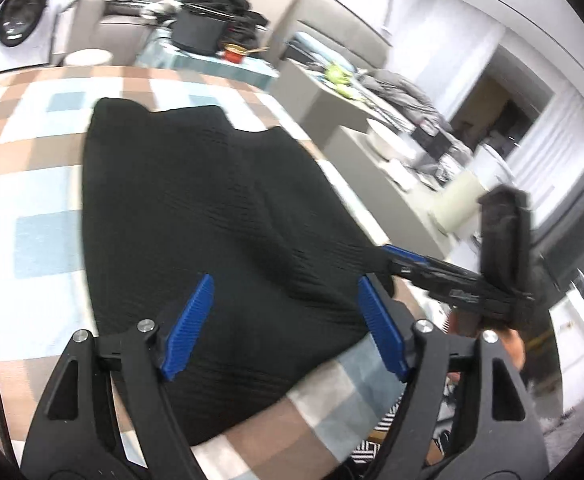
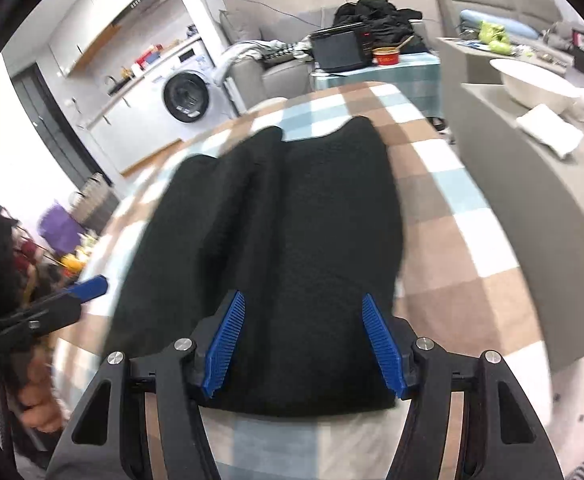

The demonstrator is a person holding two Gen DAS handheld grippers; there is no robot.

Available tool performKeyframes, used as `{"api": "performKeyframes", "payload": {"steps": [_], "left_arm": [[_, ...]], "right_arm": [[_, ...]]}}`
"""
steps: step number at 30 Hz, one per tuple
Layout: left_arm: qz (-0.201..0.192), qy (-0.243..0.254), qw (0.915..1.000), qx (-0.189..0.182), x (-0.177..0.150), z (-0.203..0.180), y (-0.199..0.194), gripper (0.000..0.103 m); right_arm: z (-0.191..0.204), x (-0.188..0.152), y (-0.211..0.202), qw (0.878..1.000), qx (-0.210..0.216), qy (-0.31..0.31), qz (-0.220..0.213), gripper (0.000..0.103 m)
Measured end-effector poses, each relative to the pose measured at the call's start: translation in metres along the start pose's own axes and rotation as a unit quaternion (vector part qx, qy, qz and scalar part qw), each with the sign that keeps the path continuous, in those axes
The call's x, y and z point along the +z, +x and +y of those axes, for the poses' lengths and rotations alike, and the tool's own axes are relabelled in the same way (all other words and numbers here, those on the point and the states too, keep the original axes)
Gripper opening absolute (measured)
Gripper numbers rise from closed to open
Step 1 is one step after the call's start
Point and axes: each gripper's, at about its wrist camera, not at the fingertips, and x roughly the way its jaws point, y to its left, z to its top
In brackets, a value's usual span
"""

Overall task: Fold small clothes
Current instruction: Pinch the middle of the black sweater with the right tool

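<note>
While both claws gape, the black garment [image 2: 276, 248] overhangs the table's [image 2: 472, 240] left edge.

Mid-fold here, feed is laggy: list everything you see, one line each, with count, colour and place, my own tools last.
garment: one, black, flat on the table, under both tools
table: one, checked brown, blue and white cloth
washer: one, white, far left by the counter
black box: one, on the far blue-covered stand
red bowl: one, beside the black box
clothes pile: one, black, behind the black box
white basin: one, on the grey counter at right
left tool: blue pads, jaws open over the garment's near edge
right tool: blue pads, jaws open over the garment's near edge
</note>
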Motion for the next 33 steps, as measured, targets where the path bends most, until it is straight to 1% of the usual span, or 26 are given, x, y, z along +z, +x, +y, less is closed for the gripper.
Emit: {"api": "performKeyframes", "payload": {"steps": [4,5,6,7,8,9,11,12,13,14,15,16,17,18,19,21,22,23,24,26,27,29,30,31,33], "left_arm": [[0.007,-0.007,0.9982,0.059,-0.006,0.022,0.005,0.072],[0.01,-0.008,0.9975,0.07,-0.009,0.027,0.006,0.072],[0.013,-0.009,0.9961,0.086,-0.01,0.032,0.015,0.072],[0.015,-0.009,0.9952,0.097,-0.011,0.037,0.014,0.072],[0.018,-0.013,0.9942,0.105,-0.014,0.044,0.013,0.072],[0.02,-0.016,0.9938,0.108,-0.018,0.047,0.019,0.072],[0.022,-0.027,0.993,0.113,-0.021,0.058,0.019,0.072],[0.021,-0.029,0.9926,0.116,-0.02,0.058,0.023,0.072],[0.02,-0.033,0.9919,0.121,-0.022,0.062,0.021,0.072],[0.019,-0.035,0.9915,0.124,-0.022,0.065,0.02,0.072],[0.017,-0.038,0.9908,0.129,-0.022,0.068,0.017,0.072],[0.017,-0.04,0.9903,0.132,-0.021,0.071,0.017,0.072],[0.015,-0.042,0.9901,0.133,-0.021,0.074,0.016,0.072],[0.014,-0.043,0.9901,0.133,-0.02,0.074,0.013,0.072],[0.013,-0.046,0.99,0.133,-0.02,0.076,0.014,0.072],[0.018,-0.048,0.99,0.132,-0.021,0.075,0.016,0.073],[0.026,-0.046,0.9894,0.135,-0.021,0.076,0.021,0.073],[0.029,-0.045,0.9892,0.136,-0.022,0.075,0.023,0.073],[0.033,-0.042,0.9894,0.135,-0.024,0.074,0.025,0.073],[0.041,-0.027,0.9889,0.14,-0.029,0.069,0.027,0.073],[0.044,-0.022,0.989,0.139,-0.03,0.067,0.028,0.073],[0.054,-0.008,0.9888,0.139,-0.035,0.063,0.03,0.074],[0.056,-0.004,0.9887,0.139,-0.038,0.062,0.03,0.074],[0.057,-0.001,0.9888,0.138,-0.04,0.062,0.029,0.074],[0.061,-0.003,0.9891,0.134,-0.043,0.063,0.027,0.076]], "right_arm": [[0.024,0.002,0.015,0.997,0.066,-0.022,0.015,0.061],[0.031,0.002,0.022,0.996,0.079,-0.027,0.023,0.06],[0.038,0.003,0.032,0.995,0.089,-0.032,0.033,0.057],[0.041,0.005,0.04,0.994,0.094,-0.033,0.038,0.056],[0.045,0.008,0.051,0.993,0.101,-0.034,0.046,0.051],[0.047,0.011,0.061,0.993,0.103,-0.033,0.052,0.044],[0.049,0.018,0.088,0.992,0.096,-0.03,0.075,0.037],[0.049,0.021,0.1,0.992,0.09,-0.029,0.088,0.024],[0.053,0.021,0.109,0.99,0.09,-0.045,0.1,0.017],[0.058,0.022,0.108,0.99,0.086,-0.065,0.096,0.01],[0.063,0.025,0.103,0.989,0.085,-0.081,0.093,0.008],[0.067,0.029,0.089,0.989,0.094,-0.091,0.066,0.007],[0.069,0.033,0.076,0.99,0.092,-0.094,0.045,0.007],[0.07,0.035,0.071,0.991,0.088,-0.095,0.038,0.007],[0.069,0.033,0.07,0.991,0.069,-0.104,0.039,0.007],[0.064,0.027,0.084,0.992,0.037,-0.104,0.063,0.008],[0.058,0.023,0.095,0.992,0.032,-0.088,0.084,0.01],[0.052,0.021,0.101,0.992,0.031,-0.073,0.097,0.014],[0.047,0.02,0.1,0.993,0.042,-0.058,0.095,0.016],[0.042,0.018,0.086,0.994,0.047,-0.053,0.083,0.023],[0.042,0.016,0.081,0.994,0.051,-0.054,0.081,0.023],[0.037,0.008,0.072,0.991,0.086,-0.047,0.092,0.023],[0.034,0.001,0.067,0.987,0.114,-0.039,0.104,0.023],[0.033,-0.006,0.063,0.985,0.128,-0.038,0.114,0.023],[0.034,-0.019,0.06,0.985,0.112,-0.052,0.121,0.024]]}}
